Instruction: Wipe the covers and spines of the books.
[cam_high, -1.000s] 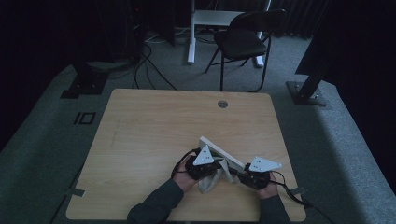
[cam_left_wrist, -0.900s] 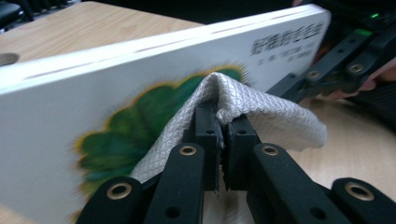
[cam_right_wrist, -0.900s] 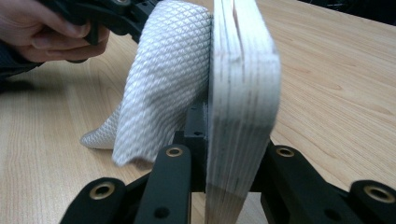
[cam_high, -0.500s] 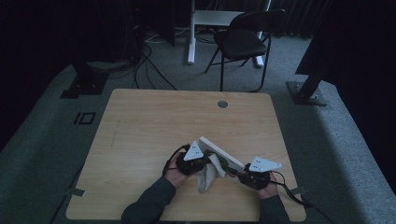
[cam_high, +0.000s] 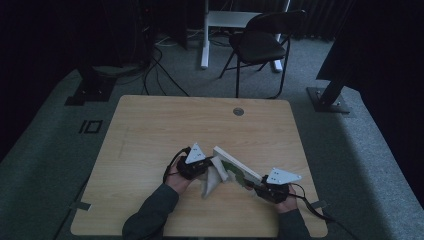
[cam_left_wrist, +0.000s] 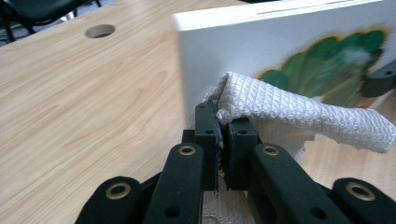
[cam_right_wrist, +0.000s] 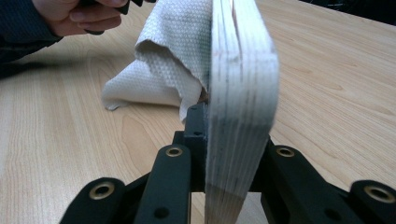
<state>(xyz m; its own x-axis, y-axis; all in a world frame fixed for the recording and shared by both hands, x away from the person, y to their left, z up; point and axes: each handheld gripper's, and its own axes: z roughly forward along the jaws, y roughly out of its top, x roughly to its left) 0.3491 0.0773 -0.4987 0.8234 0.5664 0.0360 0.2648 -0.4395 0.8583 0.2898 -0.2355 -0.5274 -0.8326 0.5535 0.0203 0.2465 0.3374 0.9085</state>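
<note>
A: Well, what might slip here?

B: The board (cam_high: 239, 168), standing on edge over the bench (cam_high: 150, 130), could twist out of the right claw (cam_right_wrist: 219, 123) clamping its end if the left claw (cam_left_wrist: 223, 128), pinching the cloth (cam_left_wrist: 299, 116), rubs hard.

A: Its long axis?

B: Diagonal, from that claw toward the bench's middle.

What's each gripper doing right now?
Left gripper: closed on the white cloth.
Right gripper: closed on the wooden board, held on edge.

Found no readable text, label, brand or number anywhere. Saw just a green painted motif on the white board (cam_left_wrist: 289, 51).
</note>
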